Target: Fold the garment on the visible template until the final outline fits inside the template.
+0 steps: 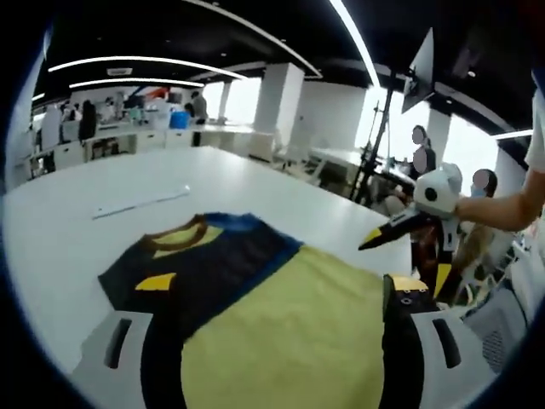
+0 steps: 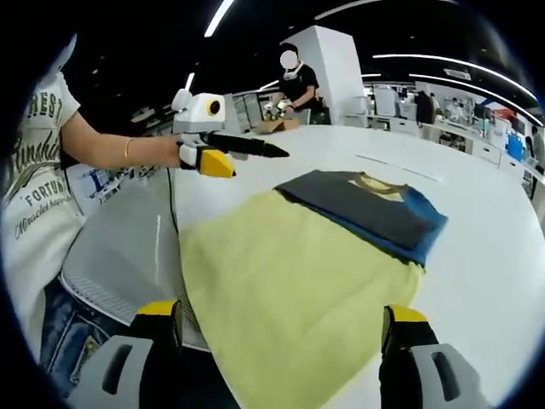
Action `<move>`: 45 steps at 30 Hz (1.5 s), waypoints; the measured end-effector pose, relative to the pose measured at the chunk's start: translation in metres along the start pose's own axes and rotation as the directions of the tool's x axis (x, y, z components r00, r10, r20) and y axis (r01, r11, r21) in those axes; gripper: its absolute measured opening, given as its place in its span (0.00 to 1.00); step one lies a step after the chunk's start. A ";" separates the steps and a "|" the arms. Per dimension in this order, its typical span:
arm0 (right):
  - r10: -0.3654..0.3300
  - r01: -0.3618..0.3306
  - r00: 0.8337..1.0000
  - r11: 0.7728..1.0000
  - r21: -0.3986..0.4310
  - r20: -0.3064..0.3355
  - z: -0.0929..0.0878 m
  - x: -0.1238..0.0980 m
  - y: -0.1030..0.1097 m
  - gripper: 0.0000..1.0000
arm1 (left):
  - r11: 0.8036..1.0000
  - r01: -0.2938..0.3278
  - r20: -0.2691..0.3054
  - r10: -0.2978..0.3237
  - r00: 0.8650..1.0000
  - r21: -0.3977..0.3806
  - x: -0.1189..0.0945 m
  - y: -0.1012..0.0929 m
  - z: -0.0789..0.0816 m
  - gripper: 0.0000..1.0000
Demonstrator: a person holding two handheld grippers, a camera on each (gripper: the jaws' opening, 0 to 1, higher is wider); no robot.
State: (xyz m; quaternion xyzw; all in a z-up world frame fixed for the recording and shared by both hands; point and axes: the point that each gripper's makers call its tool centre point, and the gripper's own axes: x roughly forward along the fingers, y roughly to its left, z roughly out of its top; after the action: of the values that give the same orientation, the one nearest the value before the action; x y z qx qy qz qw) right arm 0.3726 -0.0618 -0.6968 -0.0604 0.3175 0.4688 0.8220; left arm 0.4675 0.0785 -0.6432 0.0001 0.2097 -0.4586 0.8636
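From the left gripper view, the left gripper point(image 1: 272, 341) sits low over the white bench point(image 1: 60, 230), jaws spread wide apart with nothing between them but cloth below. The garment point(image 1: 221, 273), a dark T-shirt with a blue edge and a brown-and-yellow collar, lies flat on the bench, collar end pointing away, and its near part is under a yellow-green sheet, the template point(image 1: 289, 341), that runs right down between the jaws. Off to the right the right gripper point(image 1: 383, 234) hangs in the air above the bench edge, held out on a bare forearm, its dark jaws drawn together to a point with nothing in them. Beyond the shirt a thin pale strip point(image 1: 140, 203) lies on the bench, well apart from the cloth. Further back, desks, white pillars and a few people standing. Over to the right gripper view: the right gripper point(image 2: 281, 341) has its yellow-tipped jaws wide apart at the near edge of the template point(image 2: 289, 290), gripping nothing. The garment point(image 2: 366, 213) shows past the far edge of the yellow sheet, collar away. The left gripper point(image 2: 272, 152) comes in from the left above the bench point(image 2: 494, 256), held by a person in a printed white shirt point(image 2: 38, 196) and jeans; whether those jaws are parted I cannot tell from this side. A grey mesh chair point(image 2: 119, 247) stands just beside the bench edge, and a person in black point(image 2: 298, 85) stands behind the far side.
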 end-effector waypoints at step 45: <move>0.003 -0.016 0.981 0.998 -0.066 -0.193 -0.064 -0.003 0.026 0.65 | 1.000 0.016 -0.257 -0.013 0.966 0.009 -0.096 -0.048 -0.122 0.58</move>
State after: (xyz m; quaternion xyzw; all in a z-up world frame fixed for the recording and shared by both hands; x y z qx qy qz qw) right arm 0.3210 -0.0755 -0.7402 -0.1317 0.3797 0.4750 0.7828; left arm 0.3377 0.1503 -0.7104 0.0627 0.3175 -0.4620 0.8257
